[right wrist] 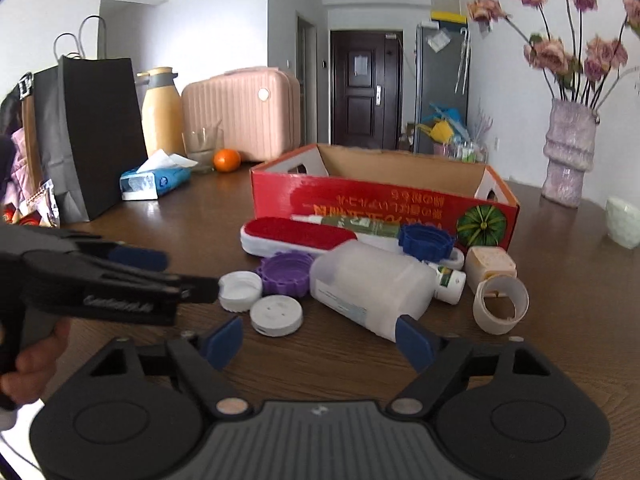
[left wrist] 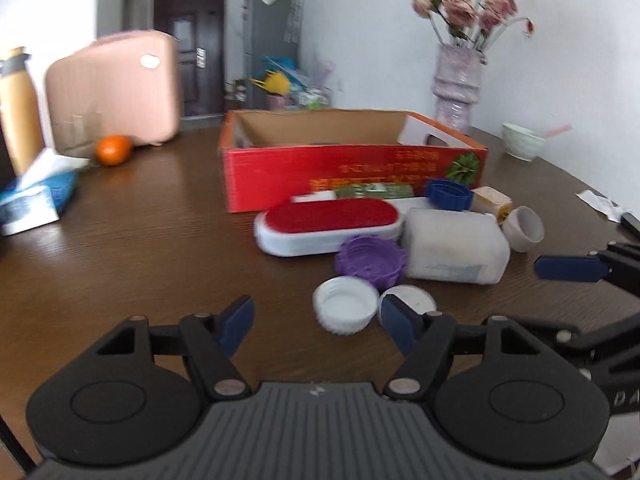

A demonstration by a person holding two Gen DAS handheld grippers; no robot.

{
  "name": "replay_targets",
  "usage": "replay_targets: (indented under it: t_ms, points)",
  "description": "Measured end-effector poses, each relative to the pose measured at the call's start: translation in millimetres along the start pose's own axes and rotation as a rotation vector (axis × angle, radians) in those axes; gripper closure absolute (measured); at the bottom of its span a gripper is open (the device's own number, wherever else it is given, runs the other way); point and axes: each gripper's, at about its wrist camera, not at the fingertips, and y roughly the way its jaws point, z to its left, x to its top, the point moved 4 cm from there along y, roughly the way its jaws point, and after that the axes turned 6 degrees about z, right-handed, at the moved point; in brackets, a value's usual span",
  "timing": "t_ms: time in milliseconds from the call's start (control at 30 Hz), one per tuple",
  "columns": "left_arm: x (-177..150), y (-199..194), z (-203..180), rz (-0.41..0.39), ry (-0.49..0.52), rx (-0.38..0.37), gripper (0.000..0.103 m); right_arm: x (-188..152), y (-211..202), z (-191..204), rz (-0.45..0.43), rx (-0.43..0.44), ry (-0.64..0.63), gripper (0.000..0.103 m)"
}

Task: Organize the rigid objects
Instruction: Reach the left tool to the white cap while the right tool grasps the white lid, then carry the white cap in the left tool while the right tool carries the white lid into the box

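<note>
An open red cardboard box (left wrist: 352, 168) (right wrist: 380, 204) stands on the brown table. In front of it lie a red-and-white brush (left wrist: 328, 226) (right wrist: 296, 236), a white plastic jug (left wrist: 456, 246) (right wrist: 372, 284), a purple lid (left wrist: 370, 260) (right wrist: 285, 272), a blue lid (left wrist: 448, 194) (right wrist: 426, 240), two white caps (left wrist: 346, 310) (right wrist: 276, 314) and a white cup (left wrist: 524, 228) (right wrist: 500, 304). My left gripper (left wrist: 316, 324) is open and empty just before the white caps. My right gripper (right wrist: 318, 340) is open and empty near the jug.
A pink case (left wrist: 116, 88) (right wrist: 244, 114), an orange (left wrist: 113, 150) (right wrist: 227, 159), a tissue pack (right wrist: 156, 180) and a black bag (right wrist: 92, 132) stand at the left. A vase of flowers (left wrist: 458, 84) (right wrist: 568, 152) and a pale bowl (left wrist: 522, 140) stand at the right.
</note>
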Motion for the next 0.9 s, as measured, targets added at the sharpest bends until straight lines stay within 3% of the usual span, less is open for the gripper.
replay_targets:
  t_ms: [67, 100, 133, 300, 467, 500, 600, 900]
  points:
    - [5.3, 19.7, -0.5, 0.045, -0.008, -0.016, 0.034, 0.9, 4.1, -3.9, 0.021, 0.007, 0.021, 0.034]
    - [5.8, 26.1, 0.3, 0.063, -0.015, -0.018, 0.043, 0.6, 5.7, -5.6, 0.031, 0.016, 0.032, 0.035]
    - [5.6, 31.5, 1.2, 0.074, -0.021, -0.029, 0.062, 1.4, 7.4, -5.7, 0.035, 0.032, 0.042, 0.036]
    - [1.8, 24.5, 13.7, 0.057, -0.056, -0.053, 0.062, 9.6, 21.4, 6.9, 0.057, 0.093, 0.026, 0.036]
    - [-4.1, 1.6, 36.3, 0.034, -0.106, -0.001, 0.063, 21.5, 48.7, 25.2, 0.098, 0.102, -0.020, 0.037]
    - [-4.6, -1.1, 40.1, 0.030, -0.112, 0.017, 0.063, 23.1, 54.5, 26.8, 0.108, 0.094, -0.025, 0.038]
    - [-6.2, -7.2, 49.0, 0.017, -0.124, 0.073, 0.062, 23.5, 65.7, 31.3, 0.137, 0.083, -0.034, 0.056]
    - [-8.2, -23.7, 37.5, -0.020, -0.104, 0.105, 0.062, 15.2, 62.8, 31.8, 0.101, 0.041, -0.072, 0.064]
